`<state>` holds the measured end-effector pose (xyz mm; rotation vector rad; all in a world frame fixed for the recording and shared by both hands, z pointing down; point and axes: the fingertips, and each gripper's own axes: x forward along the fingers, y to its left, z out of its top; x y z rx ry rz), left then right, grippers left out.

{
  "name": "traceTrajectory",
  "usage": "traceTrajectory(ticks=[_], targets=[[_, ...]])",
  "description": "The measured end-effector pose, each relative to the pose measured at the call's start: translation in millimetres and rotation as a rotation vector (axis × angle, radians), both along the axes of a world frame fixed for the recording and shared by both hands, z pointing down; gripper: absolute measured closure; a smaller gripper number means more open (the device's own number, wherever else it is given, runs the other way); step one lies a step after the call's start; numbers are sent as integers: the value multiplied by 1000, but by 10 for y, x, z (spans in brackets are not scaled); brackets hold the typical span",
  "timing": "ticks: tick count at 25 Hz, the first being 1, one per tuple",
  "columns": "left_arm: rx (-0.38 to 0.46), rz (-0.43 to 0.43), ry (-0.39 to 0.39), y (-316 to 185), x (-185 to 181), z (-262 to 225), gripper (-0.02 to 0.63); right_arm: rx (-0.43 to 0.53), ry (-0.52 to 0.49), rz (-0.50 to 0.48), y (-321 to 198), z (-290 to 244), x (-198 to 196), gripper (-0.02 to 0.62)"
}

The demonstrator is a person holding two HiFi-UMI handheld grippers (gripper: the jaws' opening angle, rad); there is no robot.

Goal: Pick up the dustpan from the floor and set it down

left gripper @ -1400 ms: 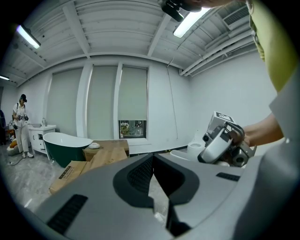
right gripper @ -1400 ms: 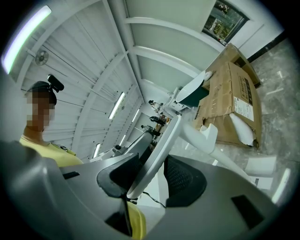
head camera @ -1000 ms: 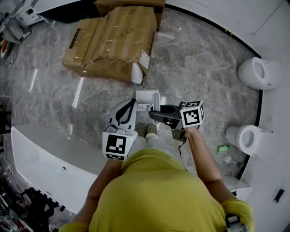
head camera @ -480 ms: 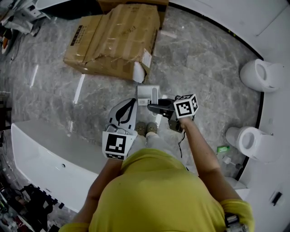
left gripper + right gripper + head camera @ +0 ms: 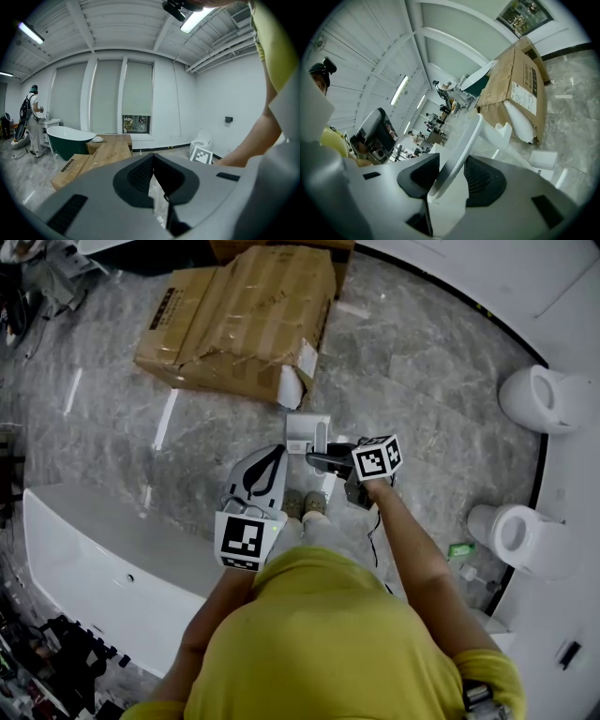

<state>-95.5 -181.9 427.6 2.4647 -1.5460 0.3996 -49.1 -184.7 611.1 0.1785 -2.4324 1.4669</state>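
Note:
The white dustpan [image 5: 307, 431] hangs just above the grey marble floor in front of my feet, in the head view. My right gripper [image 5: 318, 458] is shut on its long white handle [image 5: 459, 152], which runs up between the two black pads in the right gripper view. The pan's body [image 5: 502, 133] shows beyond the jaws, above the floor. My left gripper [image 5: 276, 452] is held level to the left of the dustpan, apart from it. In the left gripper view its jaws [image 5: 153, 157] meet at the tips with nothing between them.
A torn cardboard box [image 5: 234, 324] lies on the floor just beyond the dustpan. A white bathtub [image 5: 94, 563] runs along the left. Two white toilets [image 5: 544, 395] [image 5: 521, 532] stand at the right wall. A person [image 5: 32, 119] stands far off beside a green tub [image 5: 72, 140].
My right gripper has sunk toward the floor with the dustpan in it, drawing a little to the left in the head view. The left gripper has stayed in place.

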Motion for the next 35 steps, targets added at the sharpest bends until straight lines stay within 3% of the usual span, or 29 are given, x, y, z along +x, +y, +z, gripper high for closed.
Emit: traceTrajectory(ticks=[6, 12, 18, 20, 27, 35], targets=[[1, 1, 2, 53, 9, 11, 607, 10, -7, 67, -37, 27, 26, 433], [14, 1, 9, 94, 7, -28, 607, 71, 110, 139, -131, 41, 128, 377], [29, 23, 18, 147, 96, -74, 607, 128, 219, 279, -219, -126, 356, 324], [39, 34, 20, 167, 143, -106, 607, 214, 263, 324, -239, -267, 468, 353], [94, 66, 25, 145, 300, -273, 608, 629, 355, 545, -376, -1308, 796, 583], [241, 38, -6, -22, 310, -819, 607, 1033, 414, 753, -414, -2659, 1091, 584]])
